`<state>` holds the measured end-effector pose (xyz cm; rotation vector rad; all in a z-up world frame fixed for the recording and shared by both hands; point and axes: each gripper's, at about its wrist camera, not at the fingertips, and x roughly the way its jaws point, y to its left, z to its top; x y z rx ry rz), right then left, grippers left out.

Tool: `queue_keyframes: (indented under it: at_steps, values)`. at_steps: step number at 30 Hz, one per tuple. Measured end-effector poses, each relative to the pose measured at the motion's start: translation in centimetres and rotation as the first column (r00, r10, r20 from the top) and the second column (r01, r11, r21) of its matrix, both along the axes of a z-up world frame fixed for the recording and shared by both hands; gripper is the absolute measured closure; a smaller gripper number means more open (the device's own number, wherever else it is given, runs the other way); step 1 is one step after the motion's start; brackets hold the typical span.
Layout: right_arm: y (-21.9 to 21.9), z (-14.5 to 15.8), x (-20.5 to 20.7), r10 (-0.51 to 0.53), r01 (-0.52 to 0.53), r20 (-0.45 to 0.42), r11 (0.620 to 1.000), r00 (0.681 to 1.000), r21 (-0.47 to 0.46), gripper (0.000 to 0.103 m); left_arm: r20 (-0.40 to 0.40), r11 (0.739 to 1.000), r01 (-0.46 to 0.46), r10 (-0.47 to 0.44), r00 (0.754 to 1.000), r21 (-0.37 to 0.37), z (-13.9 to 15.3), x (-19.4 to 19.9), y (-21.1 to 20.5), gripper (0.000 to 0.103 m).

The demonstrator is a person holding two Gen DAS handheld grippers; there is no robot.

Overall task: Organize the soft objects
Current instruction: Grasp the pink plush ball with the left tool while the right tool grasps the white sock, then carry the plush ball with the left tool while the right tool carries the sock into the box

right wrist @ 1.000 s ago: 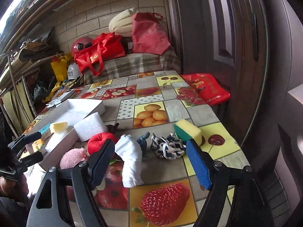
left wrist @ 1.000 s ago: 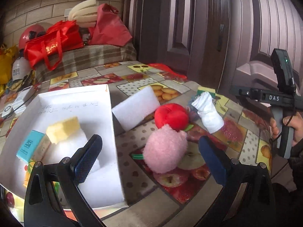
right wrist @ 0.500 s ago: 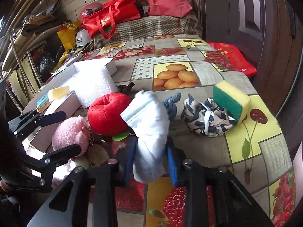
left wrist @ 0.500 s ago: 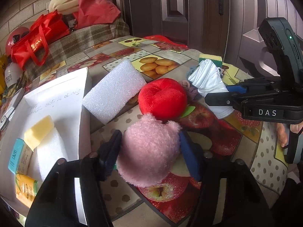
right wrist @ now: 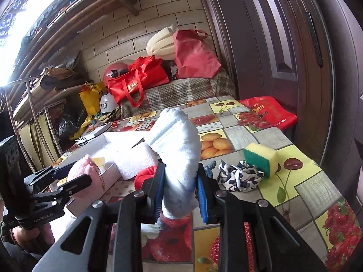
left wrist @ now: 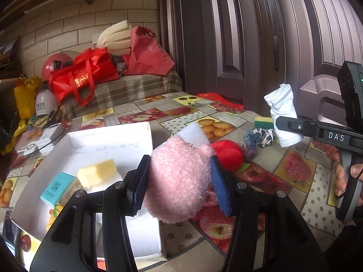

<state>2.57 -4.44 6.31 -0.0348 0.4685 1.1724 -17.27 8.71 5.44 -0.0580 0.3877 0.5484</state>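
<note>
My left gripper is shut on a pink plush ball and holds it above the table, beside the white box. My right gripper is shut on a rolled white sock, lifted off the table; the sock also shows in the left wrist view. A red plush apple, a white foam block, a black-and-white scrunchie and a yellow-green sponge lie on the table. The pink ball also shows in the right wrist view.
The white box holds a yellow foam piece, a teal packet and white foam. Red bags sit on a plaid bench at the back. A red bag lies at the table's far right. A dark door stands behind.
Both grippers closed on their objects and lifted them: the left raised the pink ball, the right raised the white sock off the table.
</note>
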Motion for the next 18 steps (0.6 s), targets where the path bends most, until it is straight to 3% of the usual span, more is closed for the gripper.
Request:
queue_keyframes:
  at_steps: [9,18]
  values:
    - [1.8,0.5,-1.5,0.023,-0.023,0.057,1.0,0.998,-0.001,0.078,0.074,0.982,-0.19,0.191,0.979,-0.024,0.1,-4.6,4.0,0.051]
    - [3.5,0.3,-2.7,0.074,-0.073,0.076,0.997,0.994,-0.016,0.078,0.08,0.92,-0.39,0.393,0.916,-0.051,-0.4,-9.0,8.9,0.051]
